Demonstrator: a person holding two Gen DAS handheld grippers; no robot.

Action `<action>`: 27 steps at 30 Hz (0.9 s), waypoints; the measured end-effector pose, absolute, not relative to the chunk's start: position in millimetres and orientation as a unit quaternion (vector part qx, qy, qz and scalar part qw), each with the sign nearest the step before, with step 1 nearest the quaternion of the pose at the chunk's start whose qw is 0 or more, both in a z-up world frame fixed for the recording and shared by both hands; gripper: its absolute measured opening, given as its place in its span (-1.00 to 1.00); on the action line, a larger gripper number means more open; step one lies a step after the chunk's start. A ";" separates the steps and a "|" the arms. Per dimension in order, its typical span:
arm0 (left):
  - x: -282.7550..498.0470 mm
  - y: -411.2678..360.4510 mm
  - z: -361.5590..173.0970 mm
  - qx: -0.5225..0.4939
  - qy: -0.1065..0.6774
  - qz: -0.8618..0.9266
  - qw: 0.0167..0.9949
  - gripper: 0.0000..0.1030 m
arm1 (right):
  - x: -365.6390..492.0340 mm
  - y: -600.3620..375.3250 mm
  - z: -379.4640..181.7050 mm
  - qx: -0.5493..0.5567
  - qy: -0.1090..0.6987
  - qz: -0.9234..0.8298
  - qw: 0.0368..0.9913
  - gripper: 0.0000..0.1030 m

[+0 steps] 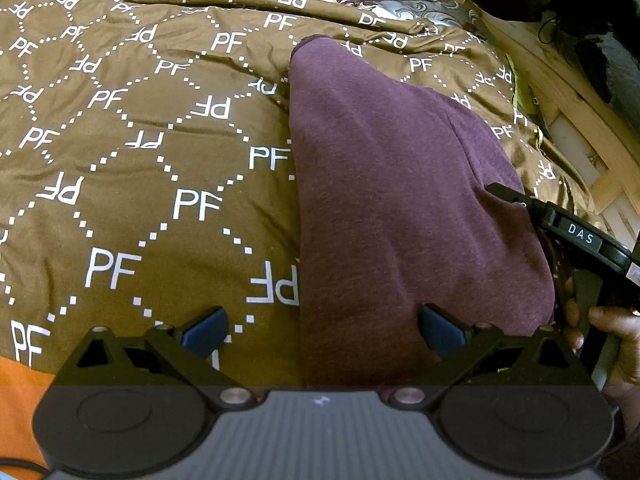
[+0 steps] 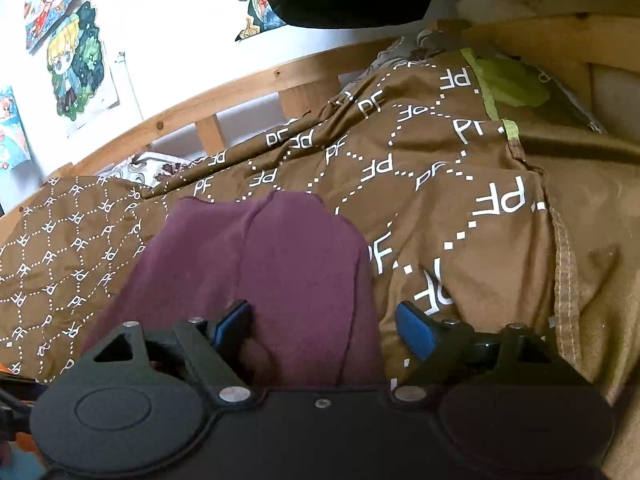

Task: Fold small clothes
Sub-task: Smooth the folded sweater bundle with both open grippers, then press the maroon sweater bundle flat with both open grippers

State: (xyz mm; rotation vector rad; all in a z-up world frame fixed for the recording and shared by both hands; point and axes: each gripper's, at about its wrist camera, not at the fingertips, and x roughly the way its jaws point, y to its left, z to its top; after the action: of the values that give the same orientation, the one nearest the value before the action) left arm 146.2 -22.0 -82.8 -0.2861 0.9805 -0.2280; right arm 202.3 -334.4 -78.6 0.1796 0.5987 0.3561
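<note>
A maroon garment [image 1: 400, 184] lies folded lengthwise on the brown "PF" printed bedspread [image 1: 140, 140]. My left gripper [image 1: 322, 330] is open over the garment's near left edge, with the cloth under its right blue pad. The right gripper shows at the right of the left wrist view [image 1: 560, 224], at the garment's right edge. In the right wrist view the garment [image 2: 288, 272] lies ahead, and my right gripper [image 2: 324, 326] is open with the cloth's near end between its blue pads, not pinched.
A wooden bed rail [image 2: 240, 84] runs behind the bedspread [image 2: 460, 184]. Posters [image 2: 76, 64] hang on the white wall. A lime green cloth [image 2: 512, 80] lies at the far right. Orange fabric [image 1: 20, 400] shows at the near left.
</note>
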 end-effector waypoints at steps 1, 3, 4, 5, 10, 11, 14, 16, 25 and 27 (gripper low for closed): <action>146.1 -22.0 -82.9 -0.137 0.468 -0.109 0.866 1.00 | 202.3 -334.7 -79.3 0.087 0.293 0.174 0.936 0.58; 146.3 -21.8 -82.9 -0.137 0.468 -0.109 0.866 1.00 | 201.3 -332.6 -80.3 0.079 0.291 0.173 0.938 0.57; 146.1 -21.9 -83.1 -0.137 0.468 -0.109 0.866 1.00 | 200.9 -331.2 -81.0 0.073 0.290 0.172 0.939 0.57; 146.3 -21.8 -83.0 -0.137 0.468 -0.109 0.866 1.00 | 200.3 -330.0 -81.7 0.068 0.289 0.171 0.939 0.57; 146.0 -21.6 -83.4 -0.137 0.468 -0.109 0.866 1.00 | 198.6 -326.4 -80.5 0.054 0.290 0.166 0.941 0.54; 146.2 -21.6 -83.3 -0.137 0.468 -0.110 0.866 1.00 | 197.8 -325.0 -79.8 0.049 0.291 0.164 0.941 0.53; 145.8 -21.7 -83.4 -0.137 0.468 -0.109 0.866 1.00 | 196.3 -320.1 -78.5 0.030 0.297 0.162 0.940 0.44; 145.5 -21.7 -83.5 -0.137 0.468 -0.109 0.866 1.00 | 197.4 -319.4 -78.5 0.029 0.304 0.165 0.938 0.34; 145.2 -21.4 -84.3 -0.136 0.467 -0.109 0.867 1.00 | 198.2 -322.9 -79.9 0.055 0.316 0.171 0.932 0.24; 145.5 -21.4 -84.4 -0.134 0.468 -0.109 0.867 1.00 | 198.0 -322.8 -80.6 0.056 0.315 0.171 0.932 0.24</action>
State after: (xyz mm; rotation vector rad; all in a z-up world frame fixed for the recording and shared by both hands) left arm 145.5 -21.4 -84.4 -0.2816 0.9802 -0.2291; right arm 198.0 -322.8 -80.6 0.1155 0.6439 0.3506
